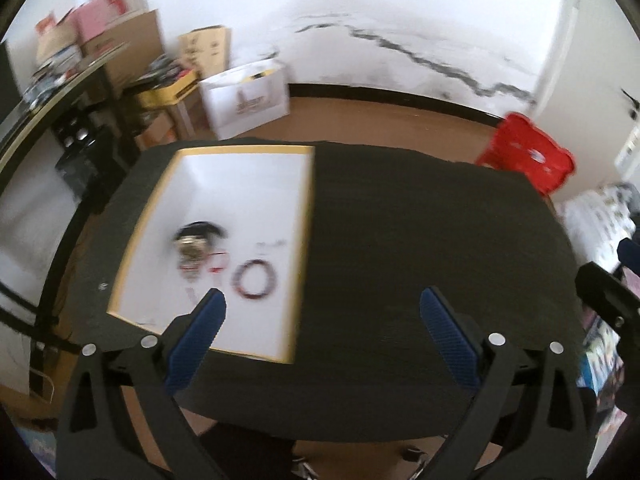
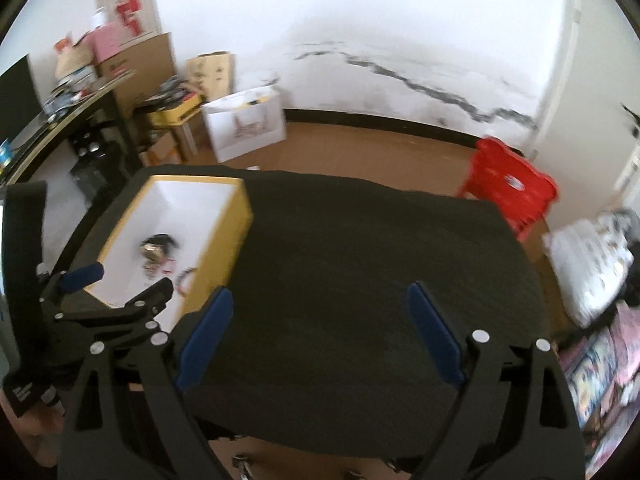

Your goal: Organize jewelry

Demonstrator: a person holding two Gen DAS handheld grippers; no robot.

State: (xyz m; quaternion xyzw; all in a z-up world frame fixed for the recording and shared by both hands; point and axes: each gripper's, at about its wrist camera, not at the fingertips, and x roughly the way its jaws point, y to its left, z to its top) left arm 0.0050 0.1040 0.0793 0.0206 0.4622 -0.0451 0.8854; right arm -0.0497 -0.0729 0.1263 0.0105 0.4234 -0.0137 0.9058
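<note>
A yellow box with a white inside sits on the left of a black table. In it lie a heap of metal jewelry, a red and dark bead bracelet and a thin chain. My left gripper is open and empty, above the box's near right corner. In the right wrist view the box holds the jewelry heap. My right gripper is open and empty over the table's middle. The left gripper shows there at the box's near end.
A red plastic stool stands beyond the table's right corner. A white paper bag and cardboard boxes stand by the far wall. A black shelf unit is at the left. Bedding lies at the right.
</note>
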